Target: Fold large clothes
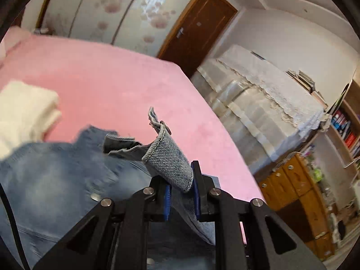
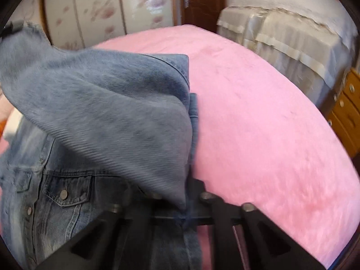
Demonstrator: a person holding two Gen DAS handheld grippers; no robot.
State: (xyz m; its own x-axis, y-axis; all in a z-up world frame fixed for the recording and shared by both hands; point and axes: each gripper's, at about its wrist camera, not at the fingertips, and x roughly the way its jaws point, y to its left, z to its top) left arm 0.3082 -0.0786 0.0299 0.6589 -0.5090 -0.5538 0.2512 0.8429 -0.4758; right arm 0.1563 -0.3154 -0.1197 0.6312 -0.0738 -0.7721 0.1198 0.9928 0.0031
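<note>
The work surface is a bed (image 1: 108,72) covered with a pink plush blanket (image 2: 258,117). Behind it stand a wardrobe (image 1: 117,6) with flower-print doors and a brown door (image 1: 200,24). To the right of the bed is furniture under a white cover (image 1: 265,94); further right are wooden drawers (image 1: 290,180) and a bookshelf (image 1: 346,130). A folded white cloth (image 1: 24,110) lies on the blanket at the left edge of the left wrist view.

The task item is a blue denim jacket (image 2: 67,193). Its body lies on the blanket, front side up, with a buttoned chest pocket (image 2: 65,193) visible in the right wrist view.

Left gripper (image 1: 181,193): the jaws are closed on a denim cuff (image 1: 168,157). The cuff stands up between the blue pads (image 1: 167,200) and curls over above them. A metal button (image 1: 167,128) shows at its far end. The rest of the jacket spreads below and to the left of this gripper.

Right gripper (image 2: 186,204): the jaws are closed on a fold of denim (image 2: 112,112). The fabric rises from the fingers and drapes up and to the left, covering most of the left half of that view. The fingertips are partly hidden by the fabric and blurred. A frayed edge (image 2: 29,25) of the raised denim reaches the upper left corner of that view.
</note>
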